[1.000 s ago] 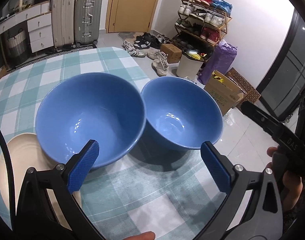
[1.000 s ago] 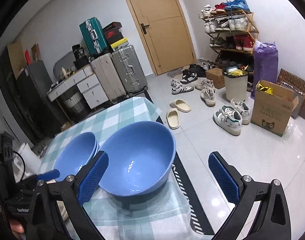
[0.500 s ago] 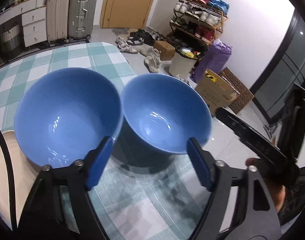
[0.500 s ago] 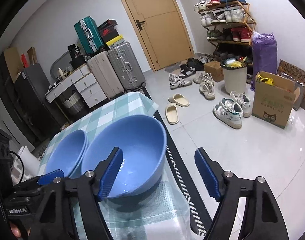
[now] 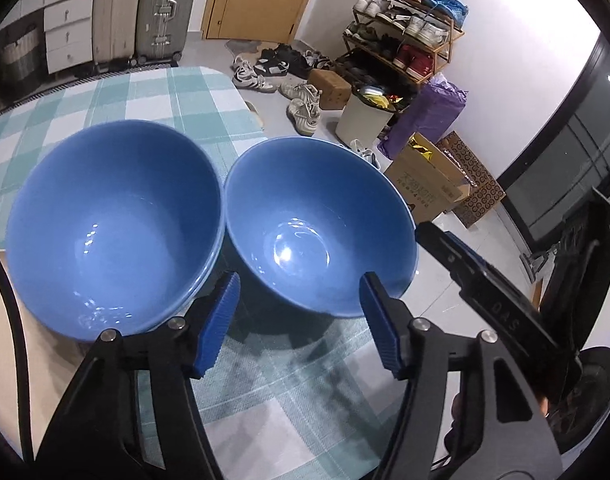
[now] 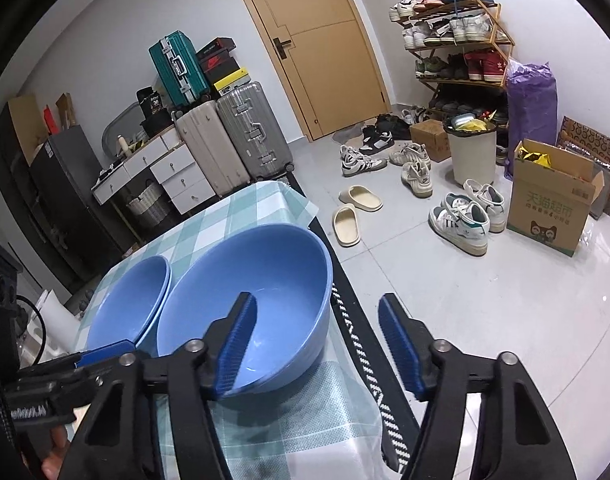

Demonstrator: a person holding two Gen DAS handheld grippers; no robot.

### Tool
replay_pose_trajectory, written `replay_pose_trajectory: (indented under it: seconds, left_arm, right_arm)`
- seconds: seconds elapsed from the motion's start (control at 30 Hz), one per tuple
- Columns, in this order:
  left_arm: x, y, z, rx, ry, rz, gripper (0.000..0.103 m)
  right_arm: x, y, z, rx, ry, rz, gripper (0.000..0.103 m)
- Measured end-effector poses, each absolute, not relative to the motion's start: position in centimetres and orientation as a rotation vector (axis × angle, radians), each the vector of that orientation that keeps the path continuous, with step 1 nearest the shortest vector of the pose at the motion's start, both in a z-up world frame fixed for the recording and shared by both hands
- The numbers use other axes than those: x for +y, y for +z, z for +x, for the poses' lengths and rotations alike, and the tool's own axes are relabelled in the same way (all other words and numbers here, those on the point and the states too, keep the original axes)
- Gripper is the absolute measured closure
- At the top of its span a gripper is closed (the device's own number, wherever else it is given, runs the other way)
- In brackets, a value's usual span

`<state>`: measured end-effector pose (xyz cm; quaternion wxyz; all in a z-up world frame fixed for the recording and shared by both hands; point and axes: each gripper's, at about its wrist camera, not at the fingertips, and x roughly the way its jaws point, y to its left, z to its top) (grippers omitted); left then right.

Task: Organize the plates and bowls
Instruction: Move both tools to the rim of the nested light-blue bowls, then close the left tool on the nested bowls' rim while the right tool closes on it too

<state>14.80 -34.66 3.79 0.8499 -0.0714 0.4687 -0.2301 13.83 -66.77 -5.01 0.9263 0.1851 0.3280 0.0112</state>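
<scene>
Right bowl (image 5: 321, 228) sits at table (image 5: 177, 96) edge, rim touching left bowl (image 5: 113, 224). Right hand-held gripper (image 6: 317, 344) released, one pad inside the rim, one outside; left hand-held gripper (image 5: 301, 320) released (near rim). Seat rim deep between pads before clenching, lift level.

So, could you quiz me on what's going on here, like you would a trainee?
1. True or false: the right gripper is shut on the bowl by the table edge.
2. The tablecloth is: A striped, B checked, C plain.
3. Fill in: that bowl's colour is ___.

Key: 1 false, its jaws stand open; 2 B; 3 blue.
</scene>
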Motion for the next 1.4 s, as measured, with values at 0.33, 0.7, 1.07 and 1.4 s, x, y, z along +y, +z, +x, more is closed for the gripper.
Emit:
replay_pose_trajectory:
  seconds: [0.33,0.7,1.07,1.4]
  left_arm:
    - [-35.9,1.7,16.5,1.009,-0.425,-0.121,0.052]
    - [-36.1,0.3,17.2,1.017,-0.395,-0.096,0.071]
    - [-35.8,0.2,17.4,1.0,-0.396,-0.088,0.074]
    - [-36.4,0.6,17.0,0.968,-0.393,-0.041,0.074]
  right_arm:
    - [-67.2,-6.1,14.2,0.68,0.028,0.416,0.06]
    - [-65.9,-7.0,15.1,0.673,0.032,0.394,0.082]
    - [-64.8,-7.3,15.6,0.671,0.026,0.36,0.084]
    - [-65.5,-7.2,15.3,0.658,0.023,0.339,0.084]
